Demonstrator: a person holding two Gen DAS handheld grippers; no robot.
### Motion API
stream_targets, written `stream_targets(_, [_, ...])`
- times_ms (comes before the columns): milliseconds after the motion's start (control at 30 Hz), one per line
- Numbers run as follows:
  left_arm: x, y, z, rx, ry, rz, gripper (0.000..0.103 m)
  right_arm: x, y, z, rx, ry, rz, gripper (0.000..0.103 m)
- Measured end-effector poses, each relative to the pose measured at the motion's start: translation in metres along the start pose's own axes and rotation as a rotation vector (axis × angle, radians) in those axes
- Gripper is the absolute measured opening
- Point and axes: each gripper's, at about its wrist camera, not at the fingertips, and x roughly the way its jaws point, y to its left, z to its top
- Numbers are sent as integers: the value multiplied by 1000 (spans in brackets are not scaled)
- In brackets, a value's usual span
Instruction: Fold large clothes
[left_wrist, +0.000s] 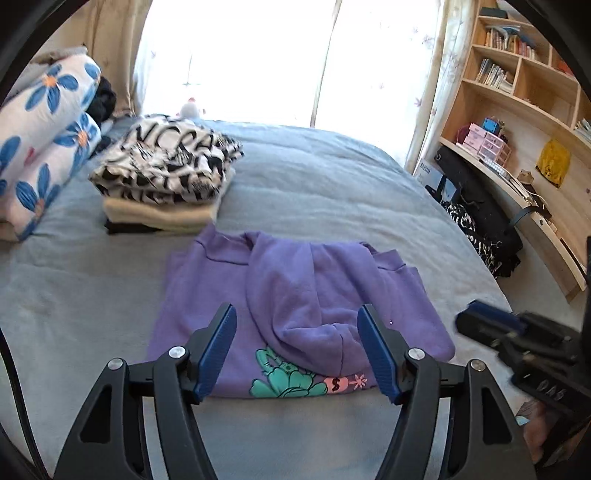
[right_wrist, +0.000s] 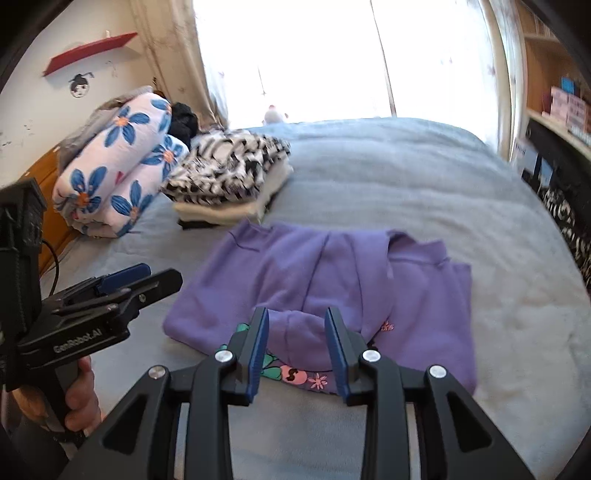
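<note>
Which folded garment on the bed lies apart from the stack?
The purple hoodie, lying alone on the grey bedspread. The black-and-white patterned top, the cream garment and a dark one are piled together behind it.

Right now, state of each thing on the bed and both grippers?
purple hoodie: folded, flat on the bed, hood on top, held by nothing.
stack of clothes: folded, piled beyond the hoodie, patterned garment on top.
floral quilt: rolled, at the bed's left edge.
left gripper: jaws open, nothing between them, above the hoodie.
right gripper: jaws narrowly apart, nothing between them.
bed: covered in a grey-blue blanket.
</note>
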Motion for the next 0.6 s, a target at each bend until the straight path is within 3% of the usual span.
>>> stream_targets(333, [-61, 21, -14, -10, -15, 57, 72, -81, 29, -6, -112, -46, -21, 39])
stream_targets(600, [-84, 61, -33, -64, -11, 125, 78, -98, 32, -16, -119, -46, -24, 47])
